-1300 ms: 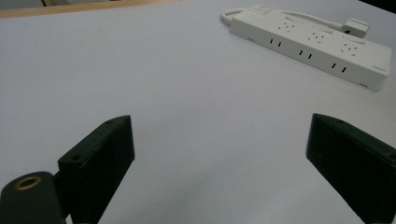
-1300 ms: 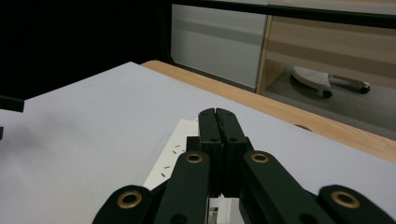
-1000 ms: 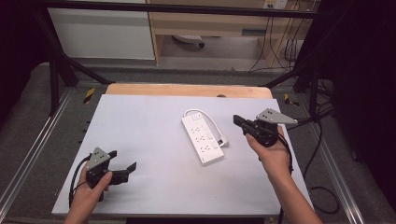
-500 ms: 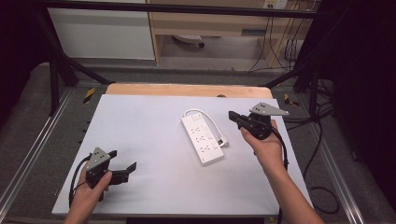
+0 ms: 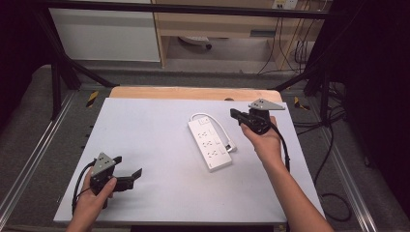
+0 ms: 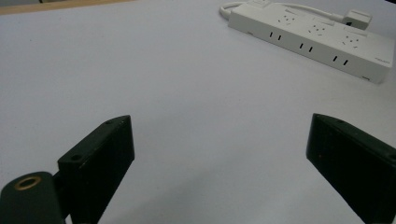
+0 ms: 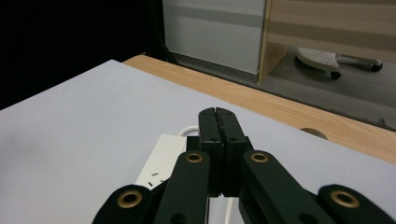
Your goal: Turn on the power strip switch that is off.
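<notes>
White and smooth, the long plastic power strip [image 5: 210, 143] lay flat near the right edge of the bench [image 5: 145, 125], just left of the right gripper [image 5: 235, 115], whose black jaws were pressed together on nothing. By the front-left corner, the left gripper [image 5: 130, 170] gaped wide.

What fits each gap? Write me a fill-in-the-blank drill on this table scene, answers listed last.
1. The white plastic power strip lies flat on the pale grey table top, held by ____ gripper.
2. The left gripper has its black jaws spread ____.
3. The right gripper has its black jaws pressed ____, with nothing between them.
4. In the high view, the power strip lies nearer the ____ gripper.

Missing words: neither; open; shut; right
</notes>
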Action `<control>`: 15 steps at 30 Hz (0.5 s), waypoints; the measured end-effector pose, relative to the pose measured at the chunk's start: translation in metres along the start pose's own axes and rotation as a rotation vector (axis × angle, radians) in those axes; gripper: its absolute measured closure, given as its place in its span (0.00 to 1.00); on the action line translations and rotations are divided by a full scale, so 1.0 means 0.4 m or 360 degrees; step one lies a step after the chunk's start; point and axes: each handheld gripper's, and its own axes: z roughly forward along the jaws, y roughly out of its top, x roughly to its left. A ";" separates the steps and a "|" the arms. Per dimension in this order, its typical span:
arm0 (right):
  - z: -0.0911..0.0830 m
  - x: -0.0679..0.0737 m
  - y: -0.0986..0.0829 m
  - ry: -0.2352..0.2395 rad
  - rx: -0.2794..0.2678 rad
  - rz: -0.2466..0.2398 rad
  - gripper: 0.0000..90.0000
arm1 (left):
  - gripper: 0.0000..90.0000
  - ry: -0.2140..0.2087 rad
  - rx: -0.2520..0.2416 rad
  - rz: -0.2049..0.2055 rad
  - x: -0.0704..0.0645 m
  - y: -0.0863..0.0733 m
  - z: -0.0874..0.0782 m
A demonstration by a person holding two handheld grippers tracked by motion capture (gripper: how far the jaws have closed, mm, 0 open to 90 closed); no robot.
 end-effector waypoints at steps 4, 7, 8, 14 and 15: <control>0.032 -0.013 -0.007 -0.0013 0.0038 0.0014 1.00 | 0.09 -0.0001 0.0000 0.0001 0.000 0.000 0.000; 0.055 -0.020 -0.010 -0.0021 0.0055 0.0005 1.00 | 0.09 0.0001 0.0003 0.0003 0.000 0.000 0.001; 0.062 -0.023 -0.011 -0.0026 0.0059 0.0014 1.00 | 0.09 0.0001 0.0004 0.0002 0.001 0.000 0.001; 0.094 -0.030 -0.017 -0.0034 0.0083 0.0037 1.00 | 0.09 -0.0002 0.0003 0.0000 0.001 0.000 0.001; 0.099 -0.030 -0.019 -0.0031 0.0089 0.0034 1.00 | 0.09 -0.0001 0.0003 0.0002 0.002 0.000 0.001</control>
